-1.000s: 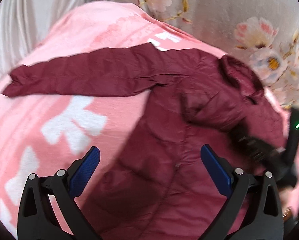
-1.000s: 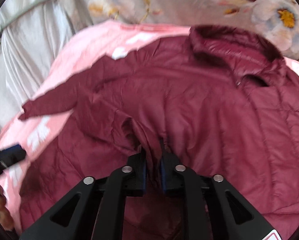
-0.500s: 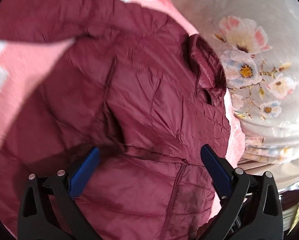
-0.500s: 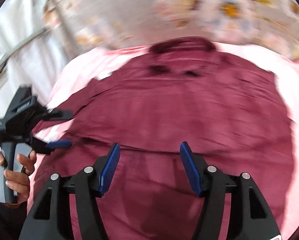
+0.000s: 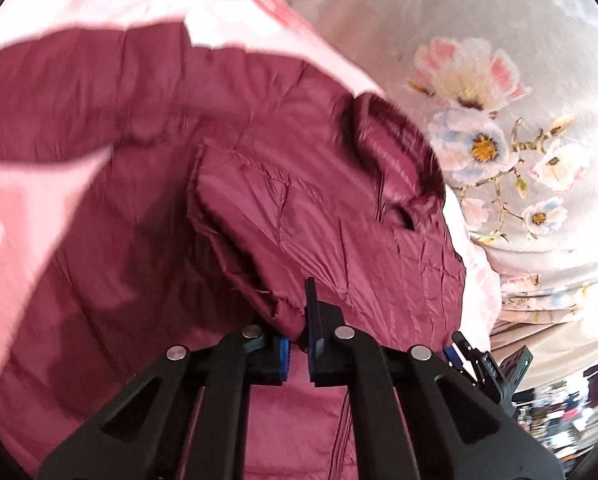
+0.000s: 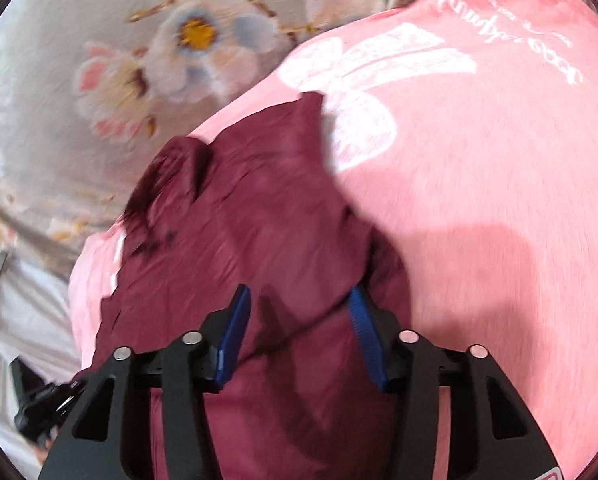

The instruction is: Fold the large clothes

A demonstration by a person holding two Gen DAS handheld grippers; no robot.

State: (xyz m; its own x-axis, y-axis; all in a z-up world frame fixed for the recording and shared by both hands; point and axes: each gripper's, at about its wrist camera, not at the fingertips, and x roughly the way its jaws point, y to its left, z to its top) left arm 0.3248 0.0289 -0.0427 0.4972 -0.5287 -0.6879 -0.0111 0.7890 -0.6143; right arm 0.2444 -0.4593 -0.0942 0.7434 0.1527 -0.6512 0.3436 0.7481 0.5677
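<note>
A dark maroon quilted puffer jacket (image 5: 319, 208) is spread on a fluffy pink blanket with white butterfly shapes (image 6: 499, 168), which covers a bed beside a grey fabric printed with pale flowers (image 5: 479, 140). In the left wrist view, the left tongs (image 5: 297, 344) are seen pressed together on a folded edge of the jacket — a flap of the quilted fabric is pinched between the blue pads and pulled up over the body of the garment, whose one sleeve is stretched out to the left and whose collar lies near the floral fabric. The right tongs (image 6: 299, 332) are seen in the right wrist view with the jaws part-spread, having just been closing; jacket fabric lies between and under them, but no pinch is made. Only the right view shows white cursive writing on the blanket — too blurred to be read. No container is in view. Only the left view shows the outstretched sleeve.
</note>
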